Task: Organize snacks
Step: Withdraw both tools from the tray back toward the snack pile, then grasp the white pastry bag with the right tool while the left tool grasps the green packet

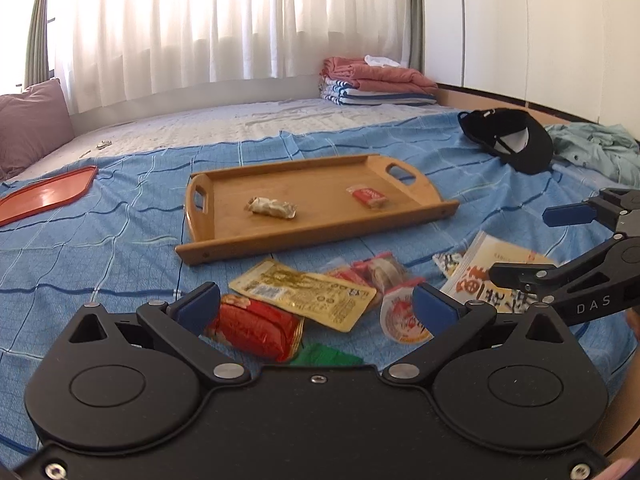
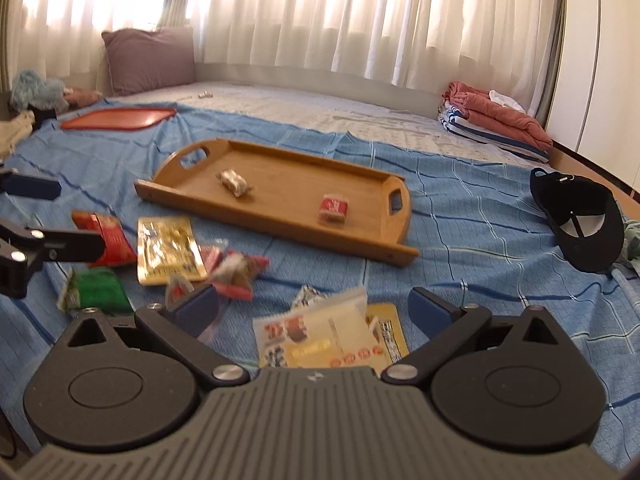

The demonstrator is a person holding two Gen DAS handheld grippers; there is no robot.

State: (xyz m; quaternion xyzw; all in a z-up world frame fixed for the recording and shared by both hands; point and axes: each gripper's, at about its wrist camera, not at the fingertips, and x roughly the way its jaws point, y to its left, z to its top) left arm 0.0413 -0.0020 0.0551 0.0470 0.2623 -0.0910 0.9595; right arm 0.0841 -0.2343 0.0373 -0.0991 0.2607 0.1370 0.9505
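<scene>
A wooden tray [image 1: 320,230] [image 2: 280,226] lies on the blue sheet with a crumpled pale snack [image 1: 270,208] and a small red snack [image 1: 368,196] in it. In front of it lies a loose heap: a red packet [image 1: 256,330], a yellow packet [image 1: 304,294], a round cup [image 1: 402,318], a green packet [image 2: 96,290] and pink wrappers [image 2: 240,272]. My left gripper [image 1: 316,304] hovers open over this heap and holds nothing. To its right, my right gripper [image 2: 316,308] stands open and empty above a big pale bag [image 2: 320,336].
A black cap [image 2: 580,220] lies at the right and an orange tray [image 1: 44,194] at the left. Folded towels [image 1: 376,80] sit at the far end of the bed, a purple pillow [image 2: 148,60] by the curtain, and a teal garment [image 1: 596,152] beyond the cap.
</scene>
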